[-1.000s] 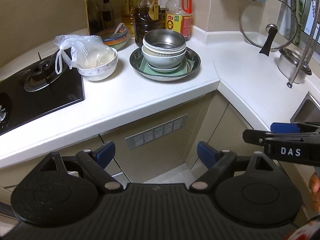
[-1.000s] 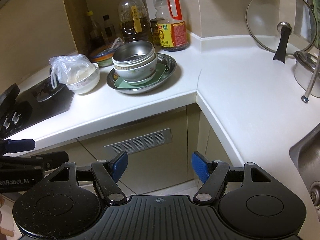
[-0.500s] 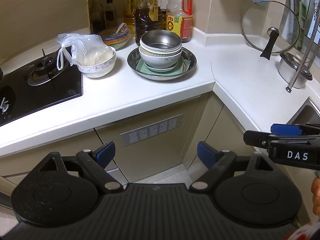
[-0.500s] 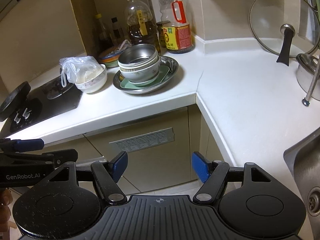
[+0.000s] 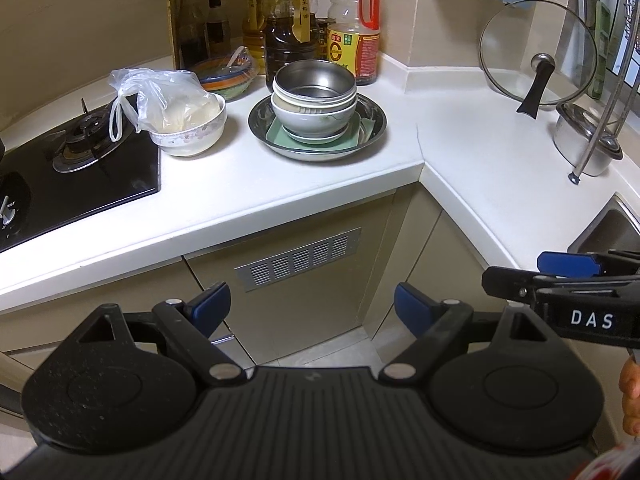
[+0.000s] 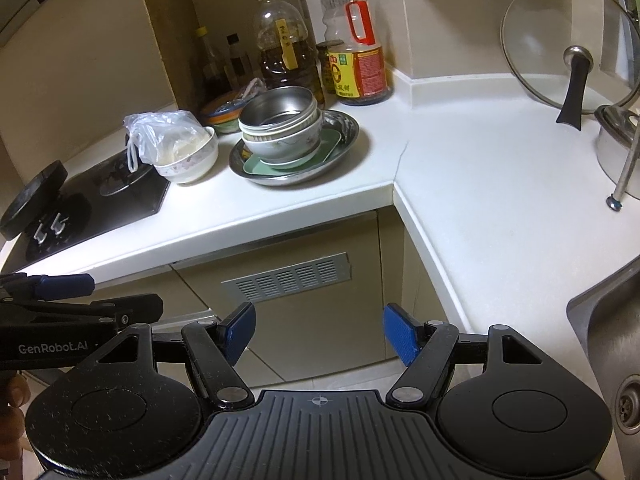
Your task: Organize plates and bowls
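A stack of bowls (image 5: 314,100) (image 6: 282,128), steel one on top and white ones beneath, stands on a green square plate (image 5: 352,142) inside a round steel dish (image 5: 376,120) (image 6: 348,130) on the white counter. Left of it a white patterned bowl (image 5: 188,136) (image 6: 188,158) holds a plastic bag. My left gripper (image 5: 312,308) hangs open and empty in front of the cabinet, well short of the counter. My right gripper (image 6: 316,332) is likewise open and empty, level with the cabinet door. Each gripper shows at the edge of the other's view.
A black gas hob (image 5: 72,176) lies at the left. Oil and sauce bottles (image 5: 352,28) and a colourful bowl (image 5: 226,76) line the back wall. A glass lid (image 5: 536,48) and steel pot (image 5: 580,140) stand at the right, beside a sink (image 6: 612,340).
Both views have drawn back and tilted up slightly, so the counter and the bowls sit a little farther off. Both grippers stay open and empty.
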